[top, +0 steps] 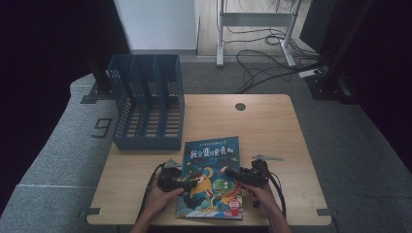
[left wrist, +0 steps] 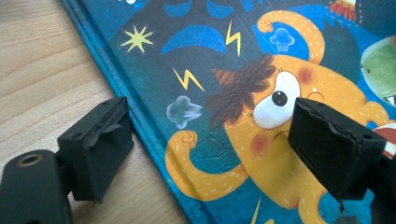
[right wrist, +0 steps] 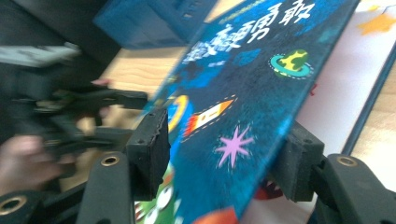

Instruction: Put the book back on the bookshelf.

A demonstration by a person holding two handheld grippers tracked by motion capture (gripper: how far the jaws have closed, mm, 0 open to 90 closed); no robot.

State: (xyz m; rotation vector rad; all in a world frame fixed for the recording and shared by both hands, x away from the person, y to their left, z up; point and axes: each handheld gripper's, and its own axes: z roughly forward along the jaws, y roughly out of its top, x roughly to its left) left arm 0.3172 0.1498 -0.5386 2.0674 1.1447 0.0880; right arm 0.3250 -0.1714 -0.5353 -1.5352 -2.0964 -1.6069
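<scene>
The person's forearms are cut off by the bottom edge of the high view, and the hands cover the rear of both black two-jaw grippers there. In the right gripper view, the far left-hand gripper (right wrist: 88, 116) and the hand (right wrist: 28, 158) holding it are smeared by blur, as is the dark blue plastic file rack (right wrist: 154, 18), whose top runs off the frame. The blue picture book with a cartoon cover (right wrist: 243, 107) hides part of that view's right-side jaw. The book's small subtitle print (top: 212, 141) is too small to read
</scene>
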